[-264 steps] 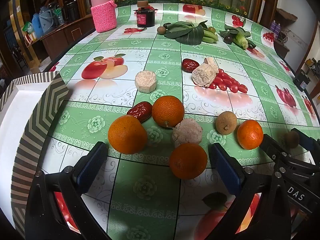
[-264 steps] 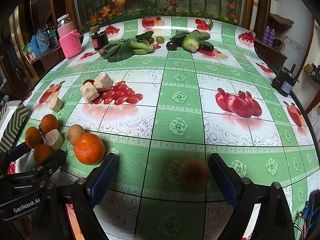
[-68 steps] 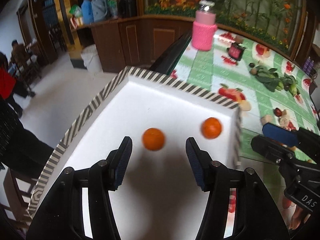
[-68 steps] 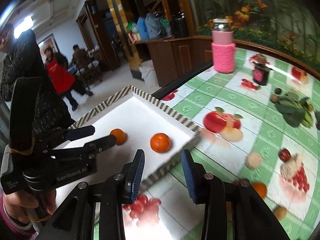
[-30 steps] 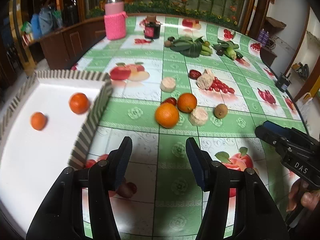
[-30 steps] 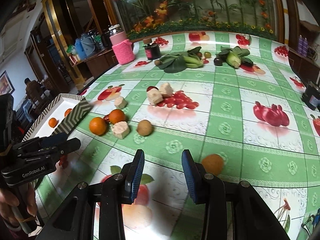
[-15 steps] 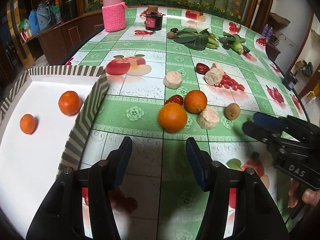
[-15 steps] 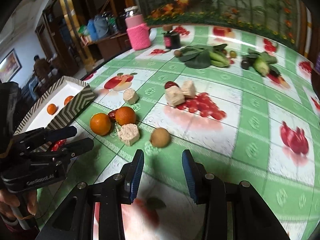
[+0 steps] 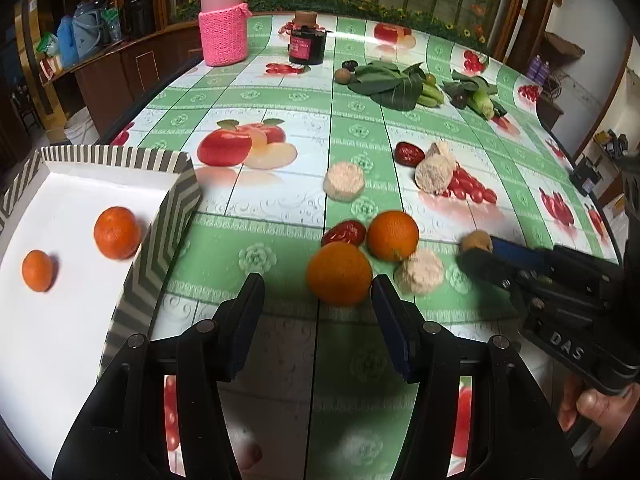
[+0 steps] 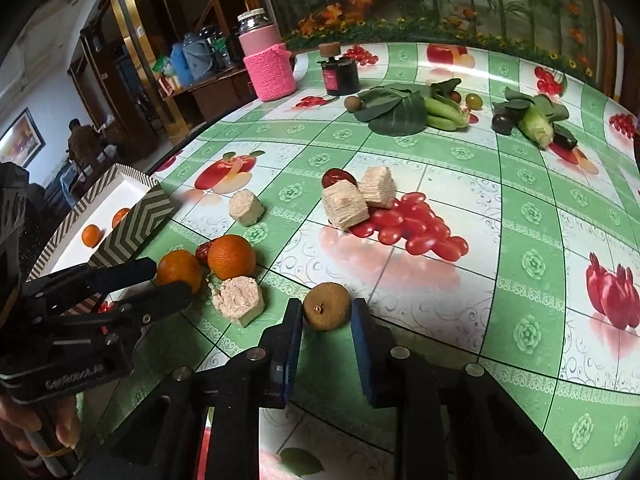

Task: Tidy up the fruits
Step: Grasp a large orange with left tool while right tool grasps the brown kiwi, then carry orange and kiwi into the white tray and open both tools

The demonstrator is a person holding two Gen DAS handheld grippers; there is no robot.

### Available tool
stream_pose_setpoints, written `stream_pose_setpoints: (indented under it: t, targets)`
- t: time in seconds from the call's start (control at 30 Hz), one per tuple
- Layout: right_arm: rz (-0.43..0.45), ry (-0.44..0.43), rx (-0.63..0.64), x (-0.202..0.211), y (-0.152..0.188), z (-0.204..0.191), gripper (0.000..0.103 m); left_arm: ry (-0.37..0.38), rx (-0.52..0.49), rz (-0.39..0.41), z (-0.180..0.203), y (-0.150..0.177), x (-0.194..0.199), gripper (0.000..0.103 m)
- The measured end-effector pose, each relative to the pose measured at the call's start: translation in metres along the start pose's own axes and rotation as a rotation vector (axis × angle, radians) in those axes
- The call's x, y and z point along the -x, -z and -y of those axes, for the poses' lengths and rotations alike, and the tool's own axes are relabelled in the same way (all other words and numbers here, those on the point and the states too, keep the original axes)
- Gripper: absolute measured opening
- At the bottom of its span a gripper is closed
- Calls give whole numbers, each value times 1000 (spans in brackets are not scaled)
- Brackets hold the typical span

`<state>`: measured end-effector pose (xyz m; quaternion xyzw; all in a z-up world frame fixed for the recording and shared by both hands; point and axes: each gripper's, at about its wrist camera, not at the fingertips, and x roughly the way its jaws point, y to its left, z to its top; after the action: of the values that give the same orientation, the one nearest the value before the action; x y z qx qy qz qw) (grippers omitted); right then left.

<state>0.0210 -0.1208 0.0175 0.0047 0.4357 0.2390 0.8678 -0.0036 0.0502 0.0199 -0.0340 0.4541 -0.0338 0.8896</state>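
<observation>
My left gripper [image 9: 317, 292] stands open just short of a big orange [image 9: 339, 274], which lies between its fingertips without the pads pressing it. A second orange [image 9: 393, 235] and a red date [image 9: 345, 233] sit right behind. My right gripper [image 10: 326, 312] is shut on a small brown round fruit [image 10: 326, 306] that rests on the tablecloth; it also shows in the left wrist view as the right gripper [image 9: 476, 252]. A white tray with a striped rim [image 9: 160, 240] at the left holds two oranges [image 9: 117, 233].
Beige cake pieces [image 9: 420, 276] lie among the fruit, with another red date [image 9: 409, 153] farther back. A pink-covered jar [image 9: 223, 28], a dark jar [image 9: 306, 44], leafy greens [image 9: 392, 84] and corn [image 9: 480, 98] stand at the far side. The table edge runs behind the tray.
Both grippers have come in low toward the fruit cluster. The right jaws have shut around the brown fruit. The big orange now lies at the left gripper's tips.
</observation>
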Motion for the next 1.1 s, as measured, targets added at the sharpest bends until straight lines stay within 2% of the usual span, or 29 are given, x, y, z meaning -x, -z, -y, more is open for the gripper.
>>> stream_pose_setpoints:
  t: [0.1,0.17,0.2,0.4,0.77,1.1]
  targets:
    - [0,-9,-10,2,1,3,24,6,-1,2,1,-2,-5,55]
    - [1,-13,-10,2,1,3,24,10,-21,2,5,-2,-8,37]
    - [1,-16,-10,3,2,3,24,9,-27,-2,6,-2,-10,33]
    - [23,-30,-4,10,2,-2,24,23,-20,0,4,1,-5,33]
    - [52,-79,7,31,9,-30,24,10,-27,40,-6,14,40,33]
    - [86,-156,79,39,-2,-83,24,-95,-27,125,-41,21,88,33]
